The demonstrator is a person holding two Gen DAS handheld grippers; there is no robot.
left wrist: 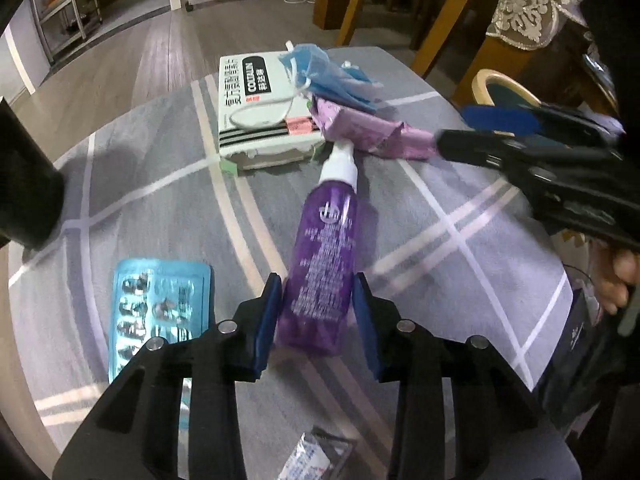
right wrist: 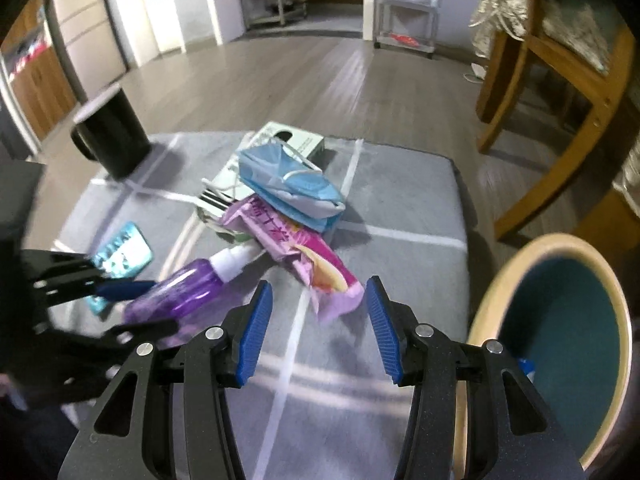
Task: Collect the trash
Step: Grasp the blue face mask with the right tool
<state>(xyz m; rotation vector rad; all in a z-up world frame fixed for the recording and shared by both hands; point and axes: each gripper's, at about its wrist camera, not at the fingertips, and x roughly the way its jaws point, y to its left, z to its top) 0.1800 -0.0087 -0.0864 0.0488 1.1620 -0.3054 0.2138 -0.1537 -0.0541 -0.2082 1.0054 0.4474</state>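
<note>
Grey cloth with pale stripes is covering the table top; wood floor and metal shelving are showing behind. Left to right in the left wrist view: a black mug is standing at the left edge; a blue blister pack is lying flat just left of the left gripper. Its blue pads are sitting against both sides of a purple spray bottle, which is lying on the cloth, white nozzle pointing away. Beyond, a white box is carrying a blue face mask; a pink wrapper is lying beside it. The right gripper is hovering half open, holding nothing, over the wrapper's near end. A teal-lined bin is sitting at far right.
</note>
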